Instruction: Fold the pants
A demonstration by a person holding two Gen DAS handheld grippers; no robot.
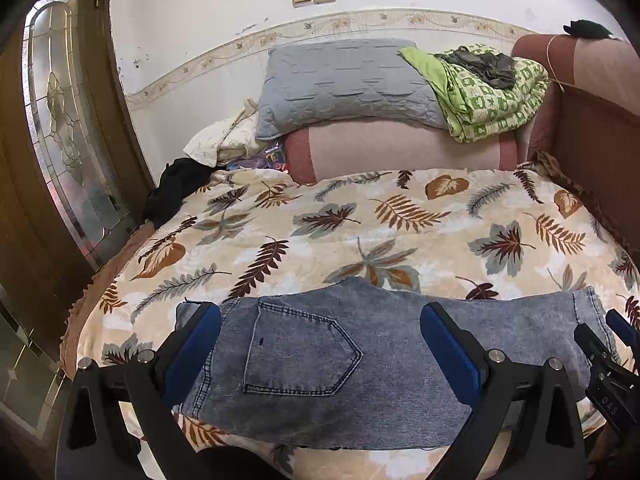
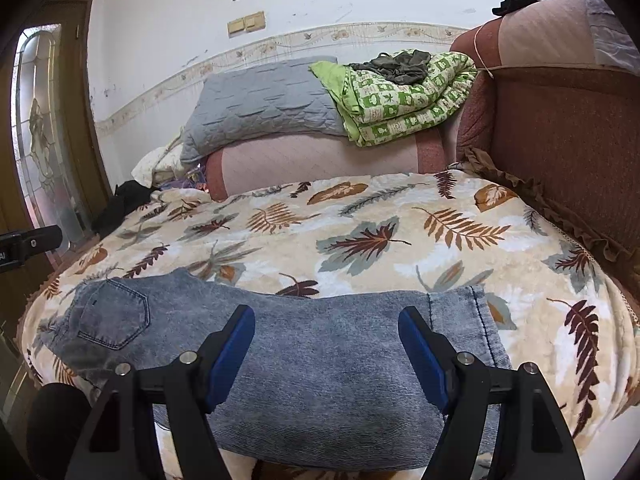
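Grey-blue denim pants (image 1: 360, 360) lie folded flat along the near edge of the leaf-print blanket (image 1: 320, 232), back pocket (image 1: 296, 356) up at the left, hem at the right. My left gripper (image 1: 320, 324) is open above the waist end, empty. My right gripper (image 2: 326, 328) is open above the leg part of the pants (image 2: 320, 360), near the hem (image 2: 480, 320), empty. The right gripper's tip also shows at the right edge of the left wrist view (image 1: 612, 344).
A grey pillow (image 1: 344, 80) and a green patterned quilt (image 1: 492, 92) rest on a pink bolster (image 1: 400, 144) at the far side. A red-brown sofa back (image 2: 560, 140) runs along the right. A wooden door with glass (image 1: 60, 140) stands left. Black cloth (image 1: 176, 188) lies at the far left corner.
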